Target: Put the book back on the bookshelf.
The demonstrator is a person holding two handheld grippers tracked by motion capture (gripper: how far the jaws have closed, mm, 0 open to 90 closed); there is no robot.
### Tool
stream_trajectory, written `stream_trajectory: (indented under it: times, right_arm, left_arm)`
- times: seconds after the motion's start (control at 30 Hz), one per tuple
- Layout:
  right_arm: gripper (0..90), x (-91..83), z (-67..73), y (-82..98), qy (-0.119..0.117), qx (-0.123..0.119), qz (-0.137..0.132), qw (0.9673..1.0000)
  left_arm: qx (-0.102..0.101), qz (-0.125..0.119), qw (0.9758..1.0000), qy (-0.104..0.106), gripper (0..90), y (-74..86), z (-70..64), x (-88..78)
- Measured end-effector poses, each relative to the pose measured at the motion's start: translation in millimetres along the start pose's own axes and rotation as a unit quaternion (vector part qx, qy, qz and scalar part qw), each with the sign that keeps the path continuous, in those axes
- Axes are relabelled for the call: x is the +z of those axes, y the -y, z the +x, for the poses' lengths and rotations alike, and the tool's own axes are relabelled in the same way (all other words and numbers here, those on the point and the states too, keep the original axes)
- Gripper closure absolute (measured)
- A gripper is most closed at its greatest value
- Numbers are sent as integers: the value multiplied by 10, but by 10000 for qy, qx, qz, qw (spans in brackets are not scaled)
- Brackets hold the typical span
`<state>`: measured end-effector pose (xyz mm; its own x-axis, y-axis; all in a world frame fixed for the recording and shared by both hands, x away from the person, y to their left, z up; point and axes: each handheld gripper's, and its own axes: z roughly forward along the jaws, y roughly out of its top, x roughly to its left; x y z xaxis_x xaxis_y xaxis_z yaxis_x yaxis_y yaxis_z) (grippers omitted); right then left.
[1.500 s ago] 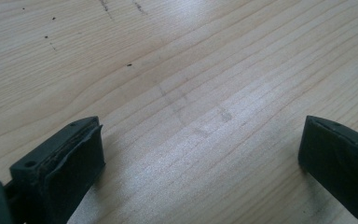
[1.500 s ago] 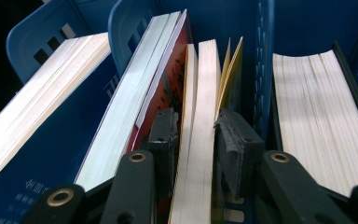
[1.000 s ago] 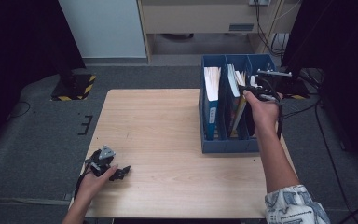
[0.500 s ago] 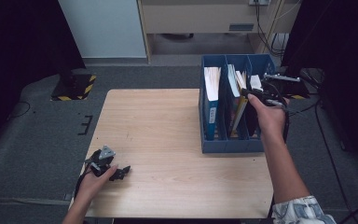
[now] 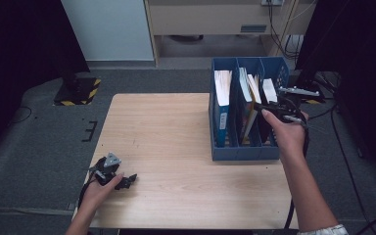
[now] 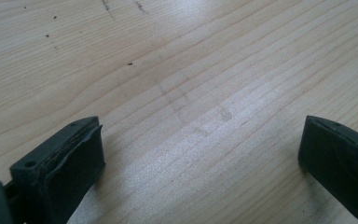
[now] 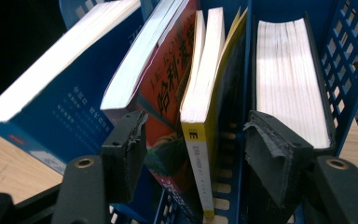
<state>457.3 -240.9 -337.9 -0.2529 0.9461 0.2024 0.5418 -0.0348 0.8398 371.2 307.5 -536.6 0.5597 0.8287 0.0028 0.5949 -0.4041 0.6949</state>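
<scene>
Up close, the right tool [image 7: 193,154] straddles a yellow-spined book [image 7: 200,140].

A blue three-compartment file rack [image 5: 245,152] is standing upright on the right part of the wooden table. A thick blue-covered book [image 7: 60,93] is leaning in one end compartment; a red-covered book [image 7: 168,70] and a yellow-spined book [image 7: 200,126] are tilting together in the middle one; a dark-covered book [image 7: 286,84] is standing, page edges upward, in the other end compartment.
</scene>
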Motion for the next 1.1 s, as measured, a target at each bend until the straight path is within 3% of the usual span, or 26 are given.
stream_trajectory:
  times: [0.43,0.7,1.1]
  right_arm:
    - [265,-23,51,130,-78,-121,2,9999]
    - [167,-34,78,167,53,-307,-58,9995]
    - [77,-90,60,298,86,-305,-145,9994]
  left_arm:
    - [2,2,10000,2,0,0,1,0]
    - [1,1,10000,3,0,0,0,0]
    - [1,0,10000,2,0,0,0,0]
